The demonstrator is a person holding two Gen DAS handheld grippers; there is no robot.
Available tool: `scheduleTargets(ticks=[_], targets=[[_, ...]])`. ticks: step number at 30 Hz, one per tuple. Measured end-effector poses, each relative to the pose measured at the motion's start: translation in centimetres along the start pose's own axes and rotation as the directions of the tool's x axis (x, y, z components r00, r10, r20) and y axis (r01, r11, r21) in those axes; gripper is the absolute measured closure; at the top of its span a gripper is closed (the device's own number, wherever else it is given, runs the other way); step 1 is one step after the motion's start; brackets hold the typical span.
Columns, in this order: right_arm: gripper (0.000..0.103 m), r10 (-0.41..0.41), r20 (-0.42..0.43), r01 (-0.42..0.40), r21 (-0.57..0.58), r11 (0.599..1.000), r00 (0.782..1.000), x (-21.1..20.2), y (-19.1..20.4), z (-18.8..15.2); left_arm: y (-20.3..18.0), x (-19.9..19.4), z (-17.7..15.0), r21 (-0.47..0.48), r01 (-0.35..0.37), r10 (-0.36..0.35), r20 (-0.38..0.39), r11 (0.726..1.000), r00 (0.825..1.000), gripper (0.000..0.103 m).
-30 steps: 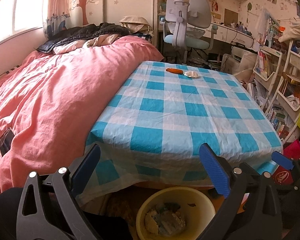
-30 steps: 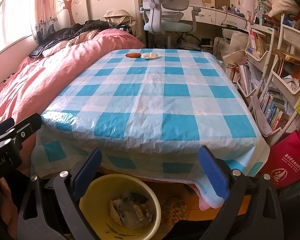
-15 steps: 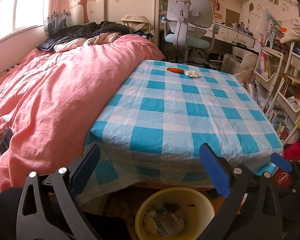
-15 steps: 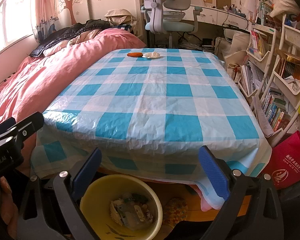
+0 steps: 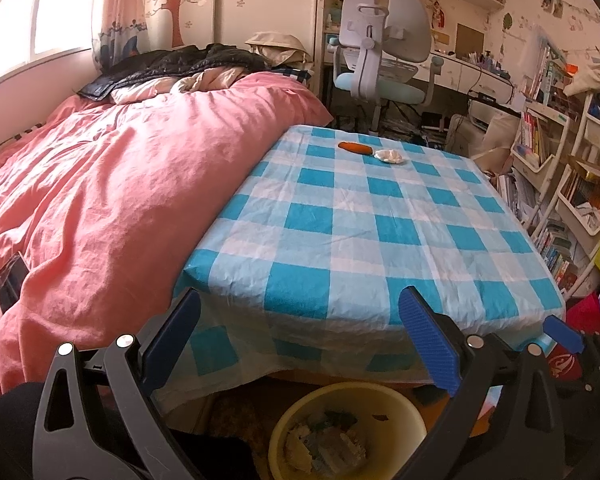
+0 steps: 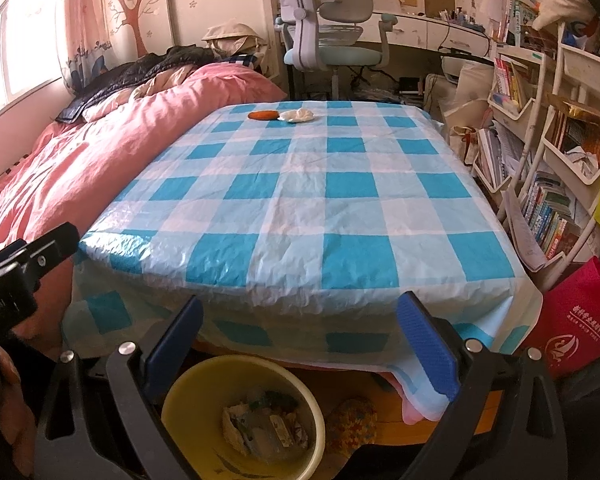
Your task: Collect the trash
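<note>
- Cluttered bedroom: pink bed on the left, pale swivel chair and desk at the back, crowded bookshelves on the right.
- Table under a blue-and-white checked cloth, nearly bare.
- At the table's far edge, side by side: orange wrapper and crumpled white tissue, touching or almost so.
- Below the near edge, on the floor: yellow bin with trash inside.
- Left hand-held gripper: jaws wide apart, empty, low at the near edge over the bin, well apart from both scraps.
- Right hand-held gripper: likewise spread and empty, equally far from the scraps.
</note>
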State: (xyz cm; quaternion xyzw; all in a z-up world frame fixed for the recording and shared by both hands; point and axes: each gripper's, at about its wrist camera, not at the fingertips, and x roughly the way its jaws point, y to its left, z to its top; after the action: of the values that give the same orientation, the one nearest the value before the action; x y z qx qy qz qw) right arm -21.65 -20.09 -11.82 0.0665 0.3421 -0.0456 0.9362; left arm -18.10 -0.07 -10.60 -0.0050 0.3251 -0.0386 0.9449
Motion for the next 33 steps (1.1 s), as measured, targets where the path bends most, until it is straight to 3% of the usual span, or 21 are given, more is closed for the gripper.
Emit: scheduleTargets(ticks=[20,33], targets=[[0.009,0.054,0.045,-0.054,-0.019,0.998,0.997,1.1,0.1,3.5,0.1,1.6,4.8,-0.021,-0.016,0.017,0.042,1.0,0.999,0.007],[0.009,0.084,0.02,-0.082,-0.064,0.995,0.996,3.7,0.7,7.3,-1.2,3.9,8.9,0.031,-0.013,0.011,0.072,0.999,0.997,0.007]])
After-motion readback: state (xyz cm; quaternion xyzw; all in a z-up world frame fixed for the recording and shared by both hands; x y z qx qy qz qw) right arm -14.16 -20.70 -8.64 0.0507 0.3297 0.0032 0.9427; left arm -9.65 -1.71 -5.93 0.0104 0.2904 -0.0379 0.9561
